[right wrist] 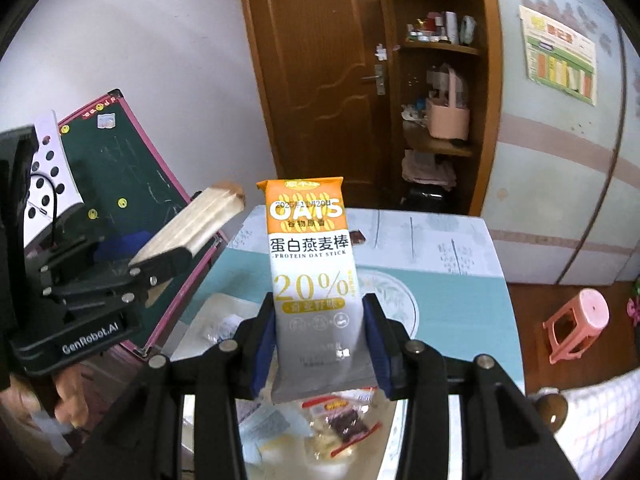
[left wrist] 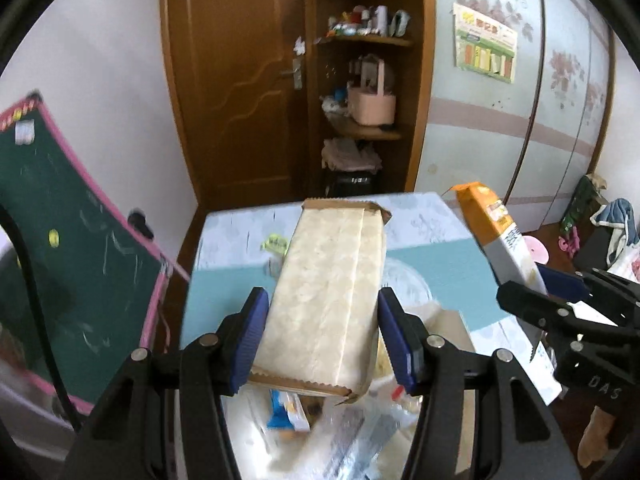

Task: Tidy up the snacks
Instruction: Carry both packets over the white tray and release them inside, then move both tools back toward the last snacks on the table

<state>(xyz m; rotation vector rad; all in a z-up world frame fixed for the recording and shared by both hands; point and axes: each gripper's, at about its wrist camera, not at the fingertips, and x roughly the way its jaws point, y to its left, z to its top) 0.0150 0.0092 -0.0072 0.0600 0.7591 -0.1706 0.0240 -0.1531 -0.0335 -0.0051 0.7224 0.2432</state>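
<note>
My left gripper [left wrist: 322,322] is shut on a long cream snack packet [left wrist: 328,288] with brown crimped ends, its blue pads pressing both long sides; I see that packet [right wrist: 192,226] from the side in the right wrist view. My right gripper [right wrist: 320,340] is shut on an orange-and-grey oat bar packet [right wrist: 312,276], held upright above the table [right wrist: 456,300]. In the left wrist view the same oat bar [left wrist: 500,240] sticks up at the right. Both packets hang in the air over a pile of loose snacks [right wrist: 340,424] below.
The table [left wrist: 432,264] has a teal and white patterned cloth with a small yellow packet [left wrist: 275,243] lying on it. A green chalkboard [left wrist: 80,264] leans at the left. Behind stand a wooden door [left wrist: 236,80] and shelves [left wrist: 368,128]. A pink stool [right wrist: 576,324] stands at the right.
</note>
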